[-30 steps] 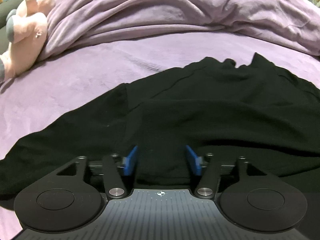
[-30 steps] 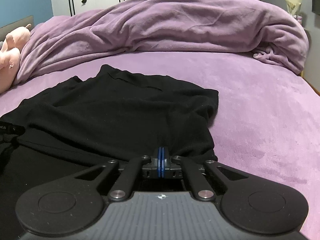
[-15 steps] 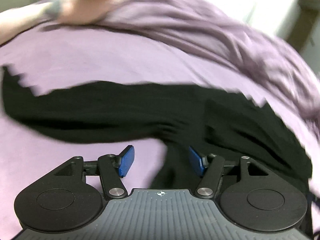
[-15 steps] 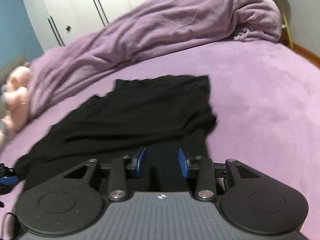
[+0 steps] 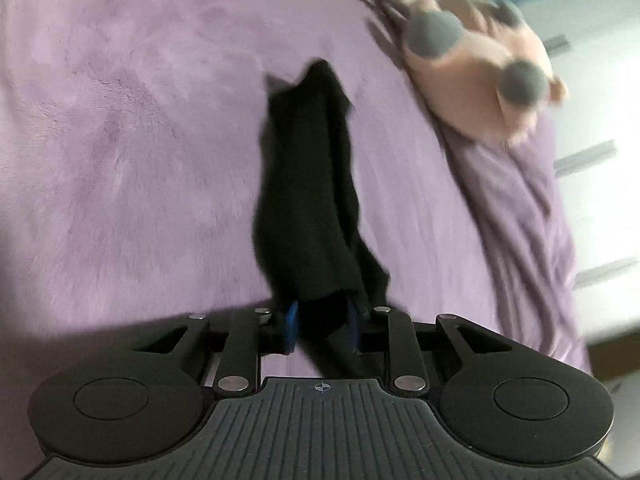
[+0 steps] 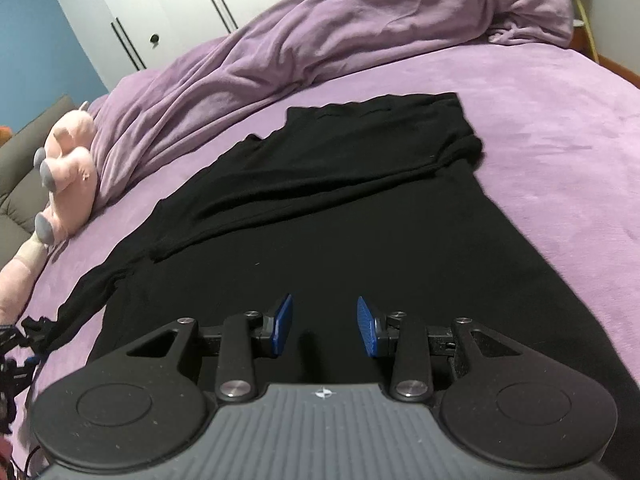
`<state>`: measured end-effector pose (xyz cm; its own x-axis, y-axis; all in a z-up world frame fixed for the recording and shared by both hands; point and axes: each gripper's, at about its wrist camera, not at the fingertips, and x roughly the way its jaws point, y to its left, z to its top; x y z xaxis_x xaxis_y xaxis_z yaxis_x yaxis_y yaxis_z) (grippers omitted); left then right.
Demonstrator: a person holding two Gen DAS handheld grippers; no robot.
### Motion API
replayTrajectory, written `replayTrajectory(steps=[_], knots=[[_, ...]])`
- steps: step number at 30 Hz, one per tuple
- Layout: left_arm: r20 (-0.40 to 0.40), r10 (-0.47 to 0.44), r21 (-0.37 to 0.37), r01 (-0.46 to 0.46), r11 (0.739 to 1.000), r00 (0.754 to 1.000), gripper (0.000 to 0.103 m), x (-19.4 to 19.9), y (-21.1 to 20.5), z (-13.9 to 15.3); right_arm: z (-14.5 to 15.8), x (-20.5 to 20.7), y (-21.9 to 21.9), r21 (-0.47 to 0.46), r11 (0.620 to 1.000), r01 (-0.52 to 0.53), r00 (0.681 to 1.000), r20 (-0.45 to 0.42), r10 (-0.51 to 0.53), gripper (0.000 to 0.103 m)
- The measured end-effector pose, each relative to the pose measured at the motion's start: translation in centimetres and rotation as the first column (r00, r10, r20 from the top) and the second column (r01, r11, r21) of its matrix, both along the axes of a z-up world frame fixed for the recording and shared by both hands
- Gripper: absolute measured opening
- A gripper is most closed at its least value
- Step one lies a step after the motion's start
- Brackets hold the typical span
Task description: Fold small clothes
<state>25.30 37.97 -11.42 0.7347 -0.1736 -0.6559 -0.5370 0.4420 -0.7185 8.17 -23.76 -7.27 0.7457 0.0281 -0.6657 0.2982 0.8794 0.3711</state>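
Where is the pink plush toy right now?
In the right wrist view, the pink plush toy lies at far left on the purple bed, beside the black garment.

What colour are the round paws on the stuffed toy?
Grey, on a pale pink stuffed toy; the right wrist view shows it best.

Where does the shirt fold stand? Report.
Done: the far sleeve of the black shirt lies folded across its body. In hand: the left gripper grips the near sleeve. The right gripper hovers open over the hem. Left: folding that sleeve in, then halving the body.
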Motion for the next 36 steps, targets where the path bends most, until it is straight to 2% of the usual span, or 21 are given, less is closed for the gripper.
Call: replayTrajectory(steps=[3, 4, 7, 8, 12, 15, 17, 18, 20, 22, 24, 25, 26, 27, 29, 32, 35, 36], knots=[[0.033, 0.071, -0.119, -0.066, 0.991, 0.997, 0.02, 0.5, 1.5, -1.4, 0.0, 0.5, 1.1, 0.0, 1.0, -0.016, 1.0, -0.01, 0.016, 0.035], [0.042, 0.088, -0.152, -0.081, 0.985, 0.995, 0.016, 0.6, 1.9, -1.8, 0.0, 0.7, 1.4, -0.001, 1.0, -0.02, 1.0, -0.016, 0.02, 0.035], [0.058, 0.115, -0.202, -0.101, 0.974, 0.992, 0.009, 0.6, 2.5, -2.3, -0.1, 1.0, 2.0, -0.001, 0.999, -0.033, 0.999, -0.028, 0.033, 0.035], [0.066, 0.105, -0.187, -0.091, 0.978, 0.992, 0.008, 0.7, 2.2, -2.1, -0.2, 1.0, 2.2, 0.0, 0.999, -0.036, 0.999, -0.029, 0.036, 0.035], [0.169, -0.008, -0.019, 0.011, 1.0, 0.986, 0.007, 0.5, 1.1, 1.3, -0.3, 1.1, 2.0, 0.01, 0.999, -0.04, 0.999, -0.031, 0.04, 0.035], [0.264, -0.176, 0.117, 0.15, 0.982, 0.948, 0.007, 0.9, -2.4, 5.3, -0.4, 1.0, 1.6, 0.021, 0.999, -0.033, 0.999, -0.028, 0.034, 0.035], [0.305, -0.319, 0.221, 0.259, 0.94, 0.898, 0.007, 1.3, -6.4, 8.4, -0.4, 0.8, 1.5, 0.027, 0.999, -0.039, 0.999, -0.025, 0.04, 0.035], [0.325, -0.396, 0.27, 0.317, 0.909, 0.859, 0.007, 1.4, -9.1, 9.9, -0.4, 0.7, 1.5, 0.03, 0.999, -0.038, 0.999, -0.019, 0.038, 0.035], [0.358, -0.539, 0.347, 0.427, 0.835, 0.762, 0.008, 0.9, -14.7, 12.0, -0.3, 0.6, 1.3, 0.041, 0.999, -0.033, 0.999, -0.014, 0.034, 0.035], [0.355, -0.65, 0.375, 0.534, 0.758, 0.672, 0.011, 0.0, -20.2, 12.4, -0.3, 0.4, 1.1, 0.064, 0.998, -0.024, 1.0, -0.008, 0.025, 0.035], [0.293, -0.728, 0.396, 0.614, 0.683, 0.62, 0.026, -1.0, -25.0, 11.5, -0.2, 0.3, 1.0, 0.087, 0.996, -0.024, 1.0, -0.002, 0.024, 0.035], [0.261, -0.753, 0.4, 0.642, 0.654, 0.604, 0.037, -1.6, -26.6, 10.7, -0.2, 0.3, 1.0, 0.097, 0.995, -0.026, 1.0, 0.0, 0.026, 0.035], [0.226, -0.769, 0.406, 0.66, 0.632, 0.598, 0.04, -2.1, -27.8, 10.0, -0.1, 0.4, 0.9, 0.105, 0.994, -0.031, 1.0, 0.002, 0.031, 0.035], [0.193, -0.769, 0.407, 0.664, 0.627, 0.609, 0.04, -2.6, -28.5, 9.1, -0.1, 0.5, 0.9, 0.11, 0.993, -0.037, 0.999, 0.001, 0.037, 0.035], [0.122, -0.753, 0.408, 0.659, 0.632, 0.647, 0.042, -4.5, -29.0, 7.3, 0.0, 0.9, 0.8, 0.122, 0.991, -0.053, 0.999, 0.004, 0.053, 0.035], [0.02, -0.698, 0.441, 0.62, 0.649, 0.716, 0.043, -5.9, -27.9, 5.4, 0.3, 2.1, 1.3, 0.142, 0.985, -0.099, 0.995, 0.014, 0.098, 0.035], [-0.033, -0.622, 0.486, 0.556, 0.674, 0.782, 0.051, -7.1, -26.4, 4.9, 0.1, 4.2, 2.4, 0.197, 0.969, -0.147, 0.989, 0.024, 0.146, 0.035], [-0.035, -0.608, 0.505, 0.539, 0.674, 0.793, 0.051, -7.7, -26.1, 4.4, -0.1, 5.0, 2.7, 0.239, 0.959, -0.152, 0.988, 0.025, 0.151, 0.036]])
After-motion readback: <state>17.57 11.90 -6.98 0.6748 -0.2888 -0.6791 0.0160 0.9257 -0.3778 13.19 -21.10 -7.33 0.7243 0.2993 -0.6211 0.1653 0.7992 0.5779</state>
